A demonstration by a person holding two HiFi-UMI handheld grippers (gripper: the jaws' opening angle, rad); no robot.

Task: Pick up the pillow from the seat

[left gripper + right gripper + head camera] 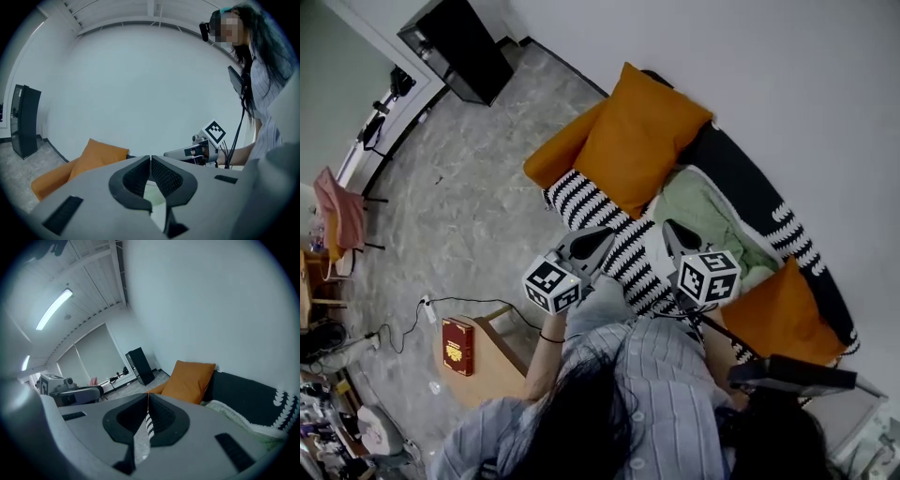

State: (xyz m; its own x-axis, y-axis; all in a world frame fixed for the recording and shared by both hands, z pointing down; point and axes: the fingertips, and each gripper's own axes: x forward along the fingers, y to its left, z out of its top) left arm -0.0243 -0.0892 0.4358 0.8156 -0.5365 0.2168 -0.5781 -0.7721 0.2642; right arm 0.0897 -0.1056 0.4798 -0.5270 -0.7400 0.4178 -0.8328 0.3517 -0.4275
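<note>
Jaws of the left gripper (pixel 150 161) are being held pressed together with nothing between them, and those of the right gripper (pixel 147 399) are likewise being held closed and empty. Both grippers are being pointed over the striped seat (pixel 581 197). In the head view the orange pillow (pixel 642 136) is resting on that seat, well apart from both, at about one o'clock from the left jaws and eleven o'clock from the right. A green blanket (pixel 703 211) is lying at the pillow's four o'clock.
</note>
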